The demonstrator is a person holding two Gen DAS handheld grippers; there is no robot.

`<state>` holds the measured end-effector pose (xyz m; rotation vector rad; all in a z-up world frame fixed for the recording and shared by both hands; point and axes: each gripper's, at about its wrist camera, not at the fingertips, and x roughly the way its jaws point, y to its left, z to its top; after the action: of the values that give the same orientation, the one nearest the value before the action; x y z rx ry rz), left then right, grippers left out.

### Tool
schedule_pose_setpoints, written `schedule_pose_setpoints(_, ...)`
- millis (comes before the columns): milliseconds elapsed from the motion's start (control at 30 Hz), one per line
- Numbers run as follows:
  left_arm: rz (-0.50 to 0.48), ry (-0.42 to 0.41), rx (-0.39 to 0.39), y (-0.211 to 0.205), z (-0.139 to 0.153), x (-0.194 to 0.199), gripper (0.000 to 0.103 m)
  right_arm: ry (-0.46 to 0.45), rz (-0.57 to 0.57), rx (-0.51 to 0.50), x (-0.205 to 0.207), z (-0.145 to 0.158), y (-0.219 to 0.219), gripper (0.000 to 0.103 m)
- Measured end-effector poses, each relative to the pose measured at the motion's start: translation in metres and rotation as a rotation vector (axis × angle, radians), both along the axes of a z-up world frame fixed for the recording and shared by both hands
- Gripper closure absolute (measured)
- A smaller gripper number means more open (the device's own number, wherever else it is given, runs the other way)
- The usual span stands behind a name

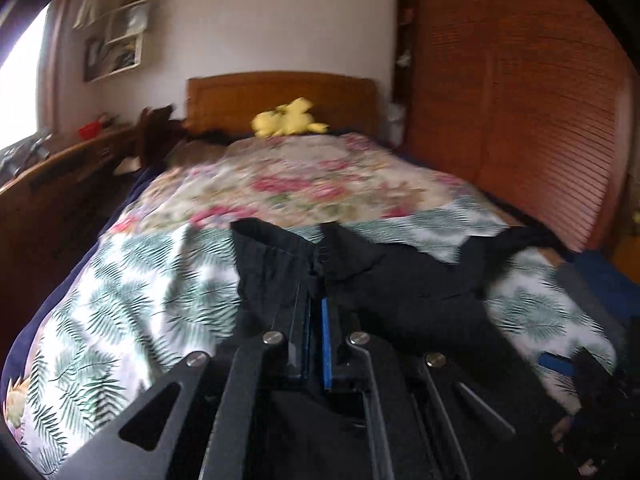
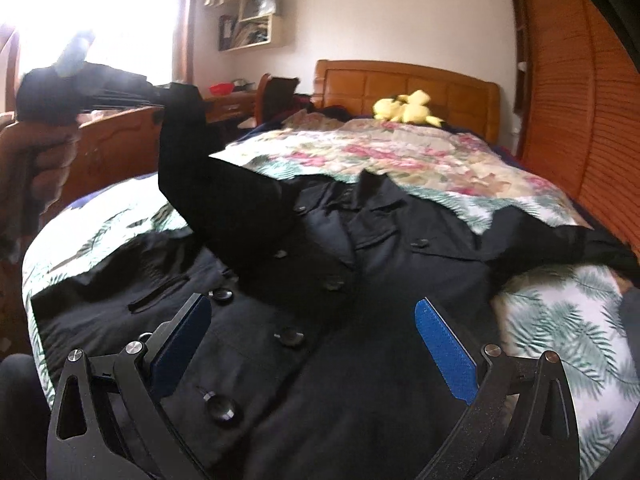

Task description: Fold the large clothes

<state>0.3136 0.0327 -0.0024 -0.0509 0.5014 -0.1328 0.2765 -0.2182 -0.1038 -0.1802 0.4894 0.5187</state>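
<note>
black coat on leaf-and-floral bedspread; yellow plush toy.

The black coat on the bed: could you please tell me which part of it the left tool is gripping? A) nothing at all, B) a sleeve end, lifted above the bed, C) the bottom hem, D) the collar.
B: in the right wrist view the left tool is shut on the end of a sleeve that rises from the black coat, which lies on the bed; the right tool is open.
</note>
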Motion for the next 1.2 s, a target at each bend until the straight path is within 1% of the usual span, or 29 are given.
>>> schedule_pose_setpoints(100,-0.066,-0.006,-0.002,-0.028,0.008,-0.018,0.102,-0.004,-0.038,0.011,-0.005,0.008,-0.022,0.000)
schedule_pose_setpoints(200,-0.117,-0.008,0.011,-0.053,0.007,-0.042,0.102,0.005,-0.078,0.018,-0.009,0.011,-0.043,0.000)
schedule_pose_setpoints(300,-0.132,-0.010,0.042,-0.073,0.002,-0.062,0.102,0.028,-0.107,0.028,-0.012,0.012,-0.059,0.000)
schedule_pose_setpoints(433,-0.128,-0.004,0.073,-0.088,-0.014,-0.079,0.102,0.049,-0.124,0.028,-0.017,0.009,-0.069,0.000)
schedule_pose_setpoints(500,-0.151,0.015,0.050,-0.088,-0.025,-0.083,0.101,0.057,-0.124,0.022,-0.021,0.007,-0.069,0.000)
schedule_pose_setpoints(600,-0.144,0.034,0.030,-0.089,-0.041,-0.085,0.101,0.057,-0.111,0.000,-0.025,0.005,-0.067,0.000)
schedule_pose_setpoints(733,-0.139,0.021,0.008,-0.086,-0.061,-0.088,0.100,0.060,-0.097,-0.009,-0.028,0.004,-0.065,0.000)
schedule_pose_setpoints(833,-0.139,0.024,0.011,-0.084,-0.073,-0.092,0.100,0.064,-0.093,-0.011,-0.029,0.002,-0.063,0.000)
schedule_pose_setpoints(900,-0.155,0.029,0.017,-0.086,-0.076,-0.096,0.099,0.066,-0.094,-0.015,-0.029,0.000,-0.062,0.000)
schedule_pose_setpoints(1000,-0.182,0.011,0.027,-0.086,-0.074,-0.103,0.098,0.071,-0.099,-0.020,-0.029,-0.003,-0.060,0.000)
schedule_pose_setpoints(1100,-0.193,-0.002,0.013,-0.085,-0.069,-0.110,0.095,0.067,-0.113,-0.019,-0.029,-0.007,-0.060,0.000)
schedule_pose_setpoints(1200,-0.218,-0.035,0.000,-0.084,-0.059,-0.119,0.092,0.067,-0.133,-0.016,-0.030,-0.013,-0.060,0.000)
